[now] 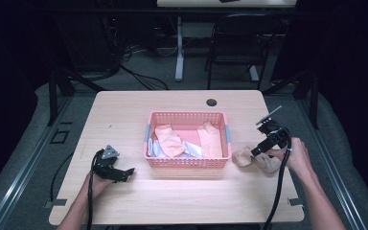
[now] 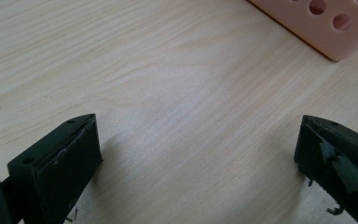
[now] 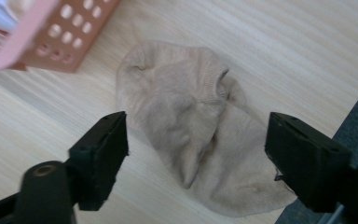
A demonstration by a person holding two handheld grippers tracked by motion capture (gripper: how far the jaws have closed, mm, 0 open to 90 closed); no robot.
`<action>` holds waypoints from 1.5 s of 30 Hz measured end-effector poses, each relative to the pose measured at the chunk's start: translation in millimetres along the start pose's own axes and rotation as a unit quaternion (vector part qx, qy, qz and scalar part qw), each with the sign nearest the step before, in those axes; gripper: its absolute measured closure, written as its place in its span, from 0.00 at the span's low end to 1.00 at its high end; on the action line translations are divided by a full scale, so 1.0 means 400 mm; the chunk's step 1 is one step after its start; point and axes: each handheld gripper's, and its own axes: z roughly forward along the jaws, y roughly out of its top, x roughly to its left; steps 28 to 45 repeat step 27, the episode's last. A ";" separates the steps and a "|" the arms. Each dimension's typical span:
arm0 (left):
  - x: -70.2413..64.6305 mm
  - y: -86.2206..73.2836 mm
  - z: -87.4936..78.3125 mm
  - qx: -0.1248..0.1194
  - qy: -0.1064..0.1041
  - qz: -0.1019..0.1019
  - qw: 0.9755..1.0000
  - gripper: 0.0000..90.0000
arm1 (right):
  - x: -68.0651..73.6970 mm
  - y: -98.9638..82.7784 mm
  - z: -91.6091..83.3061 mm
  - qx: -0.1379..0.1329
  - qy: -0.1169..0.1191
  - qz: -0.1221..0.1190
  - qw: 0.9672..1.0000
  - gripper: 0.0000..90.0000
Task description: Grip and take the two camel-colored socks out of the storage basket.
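Observation:
A crumpled beige sock (image 1: 256,159) (image 3: 200,126) lies on the wooden table (image 1: 172,196) just right of the pink basket (image 1: 187,163), near the table's right edge. My right gripper (image 1: 263,149) (image 3: 196,158) hovers over the sock, jaws wide apart with the sock lying loose below them. The pink basket (image 3: 51,32) holds several orange and pale socks (image 1: 170,140). At the front left my left gripper (image 1: 124,173) (image 2: 198,154) rests low over bare wood, open and holding nothing; a corner of the basket (image 2: 326,28) shows ahead of it.
A round cable hole (image 1: 212,102) sits at the table's far edge. Behind the table stand a black chair (image 1: 239,43) and a white desk leg (image 1: 179,48), with cables on the floor. The sock lies close to the table's right edge (image 3: 349,126).

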 end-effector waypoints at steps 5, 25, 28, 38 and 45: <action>0.000 0.000 0.000 0.000 0.000 0.000 1.000 0.00 | 0.022 -0.025 -0.036 -0.037 0.007 -0.002 0.999 0.09; 0.000 0.000 0.000 0.000 0.000 0.000 1.000 0.00 | 0.104 -0.205 0.021 -0.053 -0.005 -0.016 0.998 0.00; 0.000 0.000 0.000 0.000 0.000 0.000 1.000 0.00 | 0.109 -0.227 0.039 -0.048 -0.004 -0.018 0.999 0.00; 0.000 0.000 0.000 0.000 0.000 0.000 1.000 0.00 | 0.109 -0.227 0.039 -0.048 -0.004 -0.018 0.999 0.00; 0.000 0.000 0.000 0.000 0.000 0.000 1.000 0.00 | 0.109 -0.227 0.039 -0.048 -0.004 -0.018 0.999 0.00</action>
